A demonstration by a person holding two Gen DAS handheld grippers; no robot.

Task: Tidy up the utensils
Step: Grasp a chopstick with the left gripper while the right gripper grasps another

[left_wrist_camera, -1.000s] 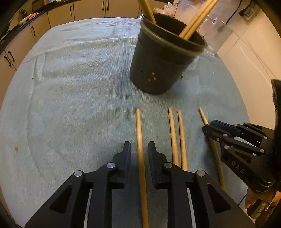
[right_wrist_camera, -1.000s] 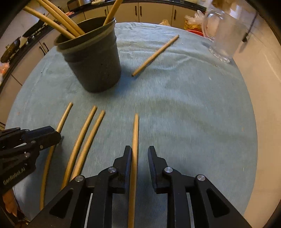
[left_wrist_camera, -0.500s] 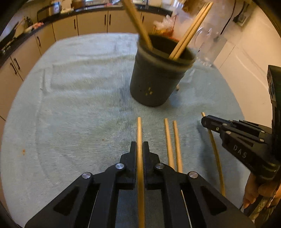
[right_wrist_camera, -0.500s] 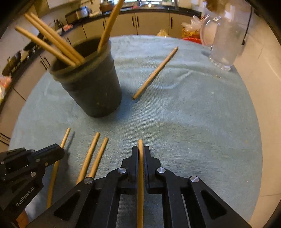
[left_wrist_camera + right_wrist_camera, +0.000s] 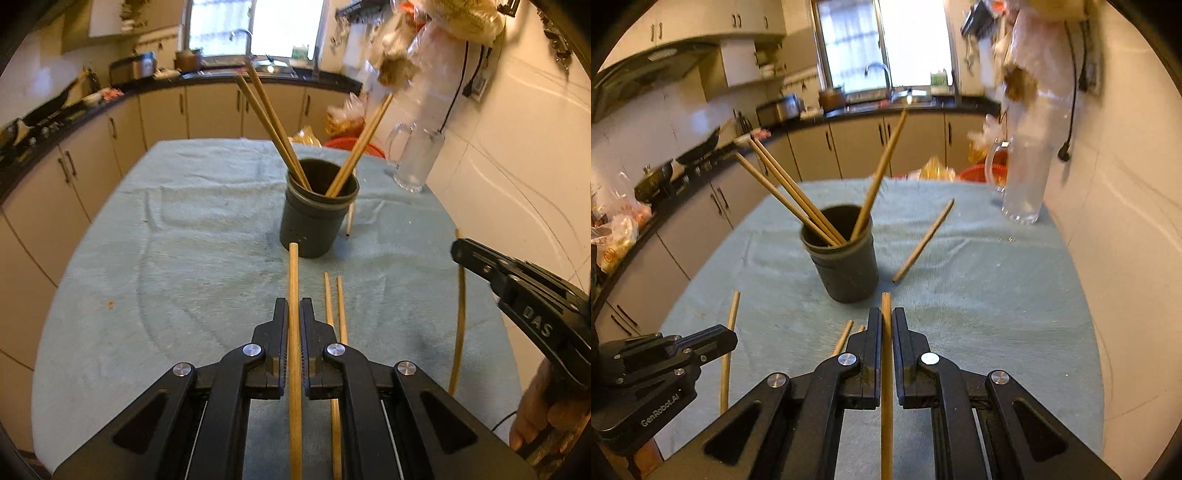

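Note:
My left gripper [image 5: 293,303] is shut on a wooden chopstick [image 5: 293,273], whose tip points at the dark round holder [image 5: 314,225]. Several chopsticks stand in the holder. Two more chopsticks [image 5: 334,295] lie side by side on the cloth just right of my left fingers. My right gripper [image 5: 885,314] is shut on its own chopstick [image 5: 885,406], held above the cloth in front of the holder [image 5: 849,273]. Each gripper also shows in the other's view, the right gripper [image 5: 460,254] at the right edge and the left gripper [image 5: 731,338] at the lower left.
A pale blue cloth [image 5: 184,240] covers the table. One loose chopstick [image 5: 923,240] lies right of the holder. A tall glass mug [image 5: 1027,192] stands at the far right corner near the wall. Kitchen cabinets and a counter run behind the table.
Both grippers closed on the chopsticks that lay between their fingers and rose with them. Both views now sit higher above the cloth and take in the kitchen beyond.

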